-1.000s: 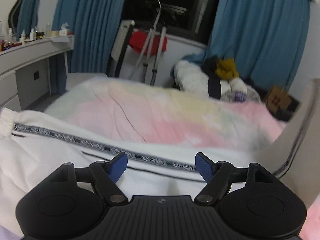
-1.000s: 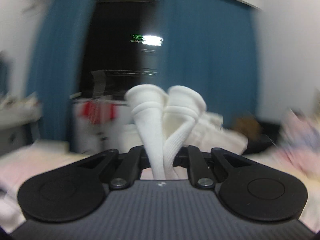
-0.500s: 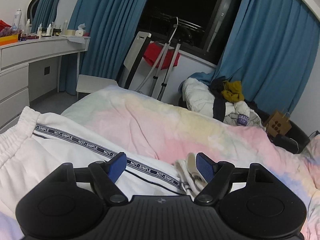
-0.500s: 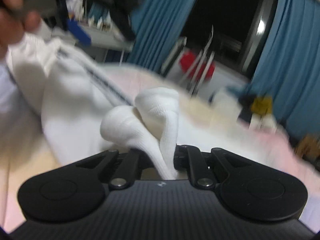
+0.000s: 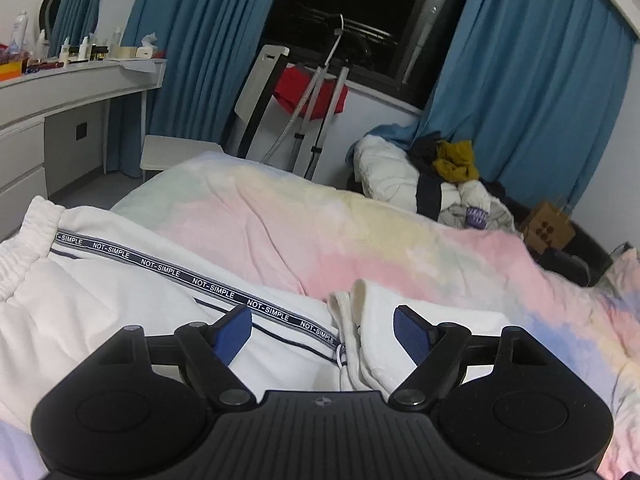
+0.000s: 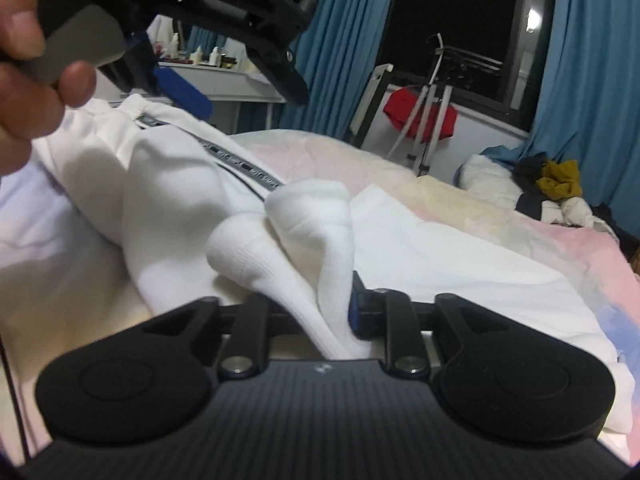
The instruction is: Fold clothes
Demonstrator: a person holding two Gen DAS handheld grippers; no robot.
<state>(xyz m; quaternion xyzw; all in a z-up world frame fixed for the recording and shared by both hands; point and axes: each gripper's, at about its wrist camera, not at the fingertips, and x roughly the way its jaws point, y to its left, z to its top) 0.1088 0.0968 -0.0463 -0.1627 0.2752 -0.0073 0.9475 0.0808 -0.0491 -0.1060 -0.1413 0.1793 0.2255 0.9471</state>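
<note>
White sweatpants (image 5: 132,292) with a dark "NOT-SIMPLE" side stripe lie on the pastel bedspread (image 5: 360,236). My left gripper (image 5: 322,330) is open and empty, hovering just above the pants, with a folded hem edge (image 5: 356,300) between its blue pads. In the right wrist view my right gripper (image 6: 316,300) is shut on two bunched ribbed cuffs (image 6: 304,216) of the pants, held low over the white cloth (image 6: 440,248). The left gripper (image 6: 224,20) and the hand holding it show at the upper left of that view.
A white vanity desk (image 5: 76,88) with bottles stands at the left. A garment steamer stand with a red cloth (image 5: 312,88) is by the dark window. A pile of clothes (image 5: 436,176) sits beyond the bed, next to a cardboard box (image 5: 548,230).
My right gripper has swung down from mid-air with the cuffs and laid the pant legs over the pants. My left gripper stayed open and drew back slightly.
</note>
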